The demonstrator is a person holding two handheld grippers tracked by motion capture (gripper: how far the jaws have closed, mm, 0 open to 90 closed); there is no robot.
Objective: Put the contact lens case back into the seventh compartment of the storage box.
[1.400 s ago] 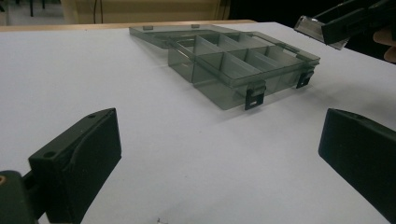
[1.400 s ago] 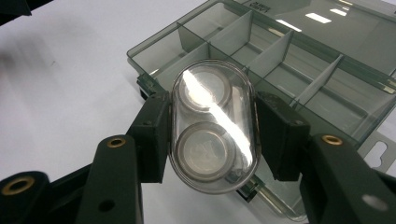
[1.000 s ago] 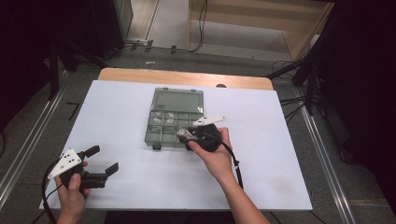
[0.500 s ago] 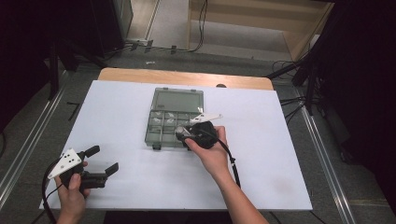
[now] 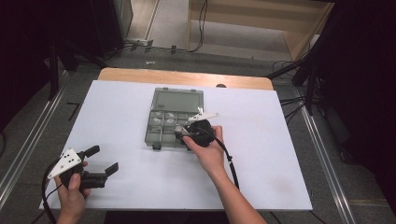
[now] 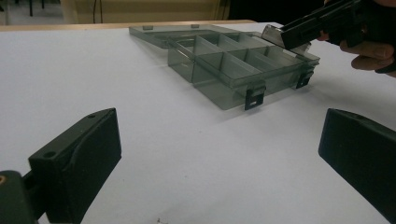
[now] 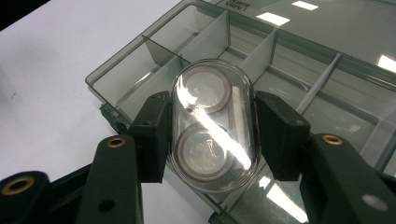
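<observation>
Two tools are at work on a white tabletop (image 5: 261, 177). At the left, the left tool (image 5: 103, 161) rests low near the front edge, its jaws spread wide with nothing between them, well apart from the box. Toward the middle sits a smoky transparent compartment box (image 5: 173, 122), its lid laid open flat behind it. Over the box's near right corner hangs the right tool (image 7: 212, 133), its jaws pinching a clear oval capsule (image 7: 213, 125) by its long sides; two round discs show inside it.

Risk, as a judgement: the capsule is smooth and curved, so a light or uneven squeeze could let it twist or pop out. It hangs close above the dividers (image 7: 259, 56), so lowering it off-centre could catch a wall or land it across two compartments. The box looks light; a push on its rim could slide it, and the left tool is too far away to steady it.
</observation>
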